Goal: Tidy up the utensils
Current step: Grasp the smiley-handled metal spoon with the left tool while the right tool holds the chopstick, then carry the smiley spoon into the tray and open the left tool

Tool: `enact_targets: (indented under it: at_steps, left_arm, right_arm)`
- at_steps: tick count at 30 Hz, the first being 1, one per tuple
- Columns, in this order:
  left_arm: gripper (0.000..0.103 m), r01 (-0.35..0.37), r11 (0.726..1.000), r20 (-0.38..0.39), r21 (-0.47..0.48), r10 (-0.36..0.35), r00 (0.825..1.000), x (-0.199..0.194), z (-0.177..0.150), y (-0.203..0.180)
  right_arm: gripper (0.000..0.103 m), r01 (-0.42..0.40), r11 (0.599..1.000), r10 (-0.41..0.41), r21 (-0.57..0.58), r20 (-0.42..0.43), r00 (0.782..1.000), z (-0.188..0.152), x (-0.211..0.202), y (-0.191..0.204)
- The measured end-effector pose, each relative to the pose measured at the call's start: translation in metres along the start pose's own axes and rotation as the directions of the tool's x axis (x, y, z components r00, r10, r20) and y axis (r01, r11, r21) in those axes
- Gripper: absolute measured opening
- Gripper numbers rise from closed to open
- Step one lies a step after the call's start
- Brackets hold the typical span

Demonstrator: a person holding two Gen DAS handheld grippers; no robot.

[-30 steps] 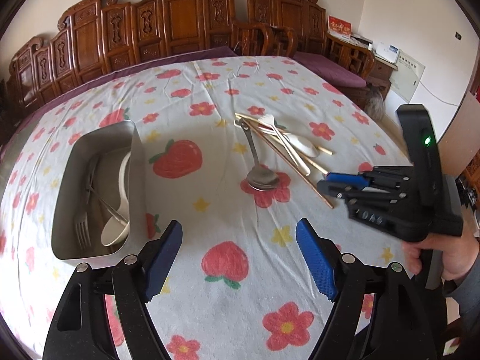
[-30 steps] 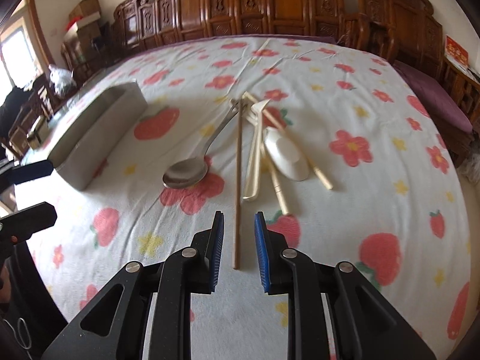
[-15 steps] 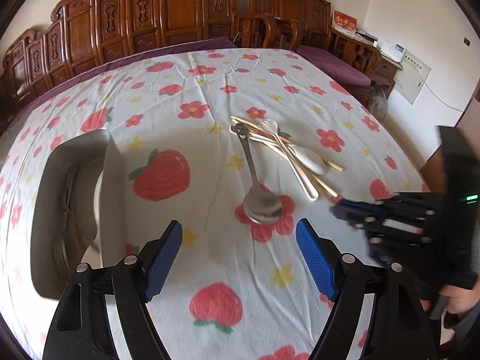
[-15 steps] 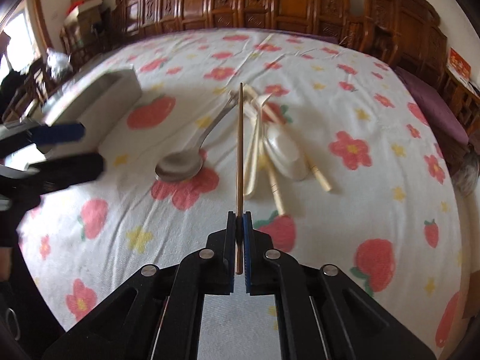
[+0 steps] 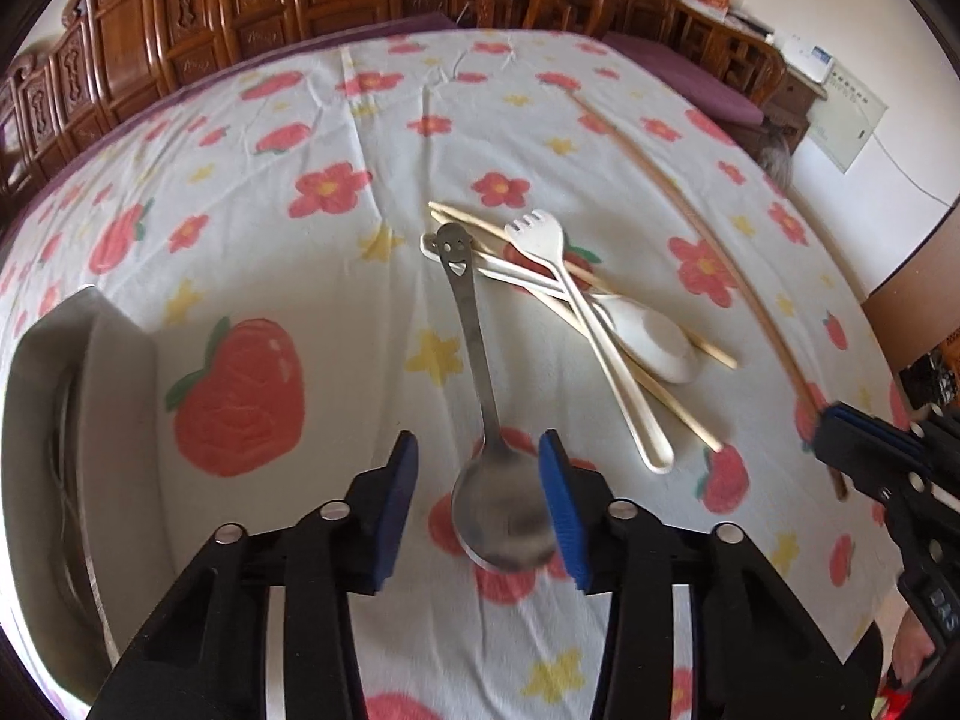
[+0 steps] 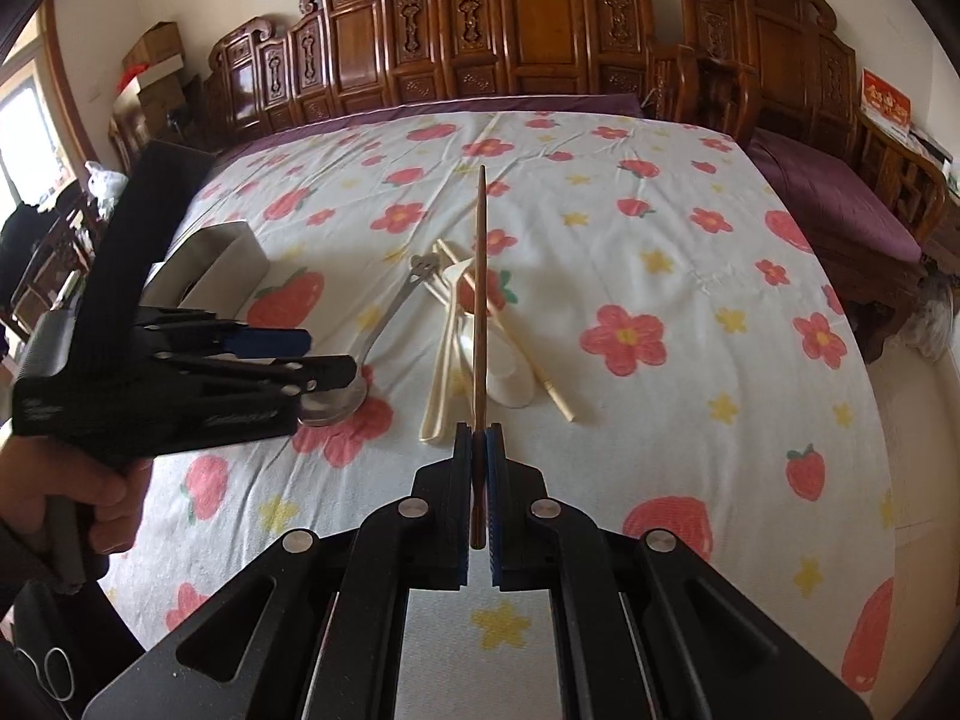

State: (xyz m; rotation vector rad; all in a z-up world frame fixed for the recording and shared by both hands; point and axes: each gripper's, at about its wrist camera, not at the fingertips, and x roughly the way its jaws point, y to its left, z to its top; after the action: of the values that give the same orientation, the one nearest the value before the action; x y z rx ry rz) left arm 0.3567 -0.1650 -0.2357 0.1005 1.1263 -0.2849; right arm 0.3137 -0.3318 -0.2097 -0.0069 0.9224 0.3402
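Observation:
A steel spoon with a smiley handle (image 5: 480, 384) lies on the flowered tablecloth. My left gripper (image 5: 480, 468) is open, its blue pads either side of the spoon's bowl. My right gripper (image 6: 478, 450) is shut on a brown chopstick (image 6: 480, 300) and holds it lifted above the table; it also shows in the left wrist view (image 5: 690, 210). A white fork (image 5: 588, 324), a white ceramic spoon (image 5: 654, 342) and pale chopsticks (image 5: 576, 276) lie in a pile right of the steel spoon. The metal tray (image 5: 114, 396) stands at the left.
The tray (image 6: 216, 264) holds cutlery, mostly hidden by its wall. Carved wooden chairs (image 6: 540, 48) line the far edge of the table. A purple cushioned bench (image 6: 840, 192) stands to the right.
My left gripper has moved forward and down around the steel spoon's bowl, narrowing. My right gripper shut on the brown chopstick and lifted it off the table.

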Motion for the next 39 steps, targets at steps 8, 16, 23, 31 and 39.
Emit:
enact_targets:
  at_steps: [8, 16, 23, 31, 39]
  left_arm:
    - [0.028, -0.057, 0.998, -0.048, 0.001, 0.057, 0.997, 0.018, 0.015, -0.003]
    - [0.005, -0.090, 0.995, -0.067, 0.030, 0.092, 0.993, 0.016, 0.013, -0.009]
    - [0.005, -0.088, 0.996, -0.014, 0.027, 0.089, 0.996, -0.010, 0.005, -0.005]
    - [0.005, -0.085, 0.996, 0.057, 0.028, 0.083, 0.995, -0.054, 0.000, 0.004]
    - [0.005, -0.092, 0.995, 0.097, 0.033, 0.089, 0.991, -0.093, -0.014, 0.021]
  right_arm:
    - [0.006, -0.004, 0.999, 0.004, 0.034, -0.006, 1.000, -0.001, 0.002, -0.008]
    - [0.006, -0.011, 1.000, 0.011, 0.029, -0.006, 1.000, -0.002, 0.001, -0.005]
    - [0.006, -0.032, 0.999, 0.032, 0.014, 0.012, 0.999, 0.003, -0.005, 0.007]
    - [0.006, -0.049, 0.999, 0.050, -0.020, 0.046, 0.998, 0.009, -0.018, 0.031]
    - [0.006, -0.076, 0.996, 0.080, -0.055, 0.073, 0.994, 0.014, -0.033, 0.053]
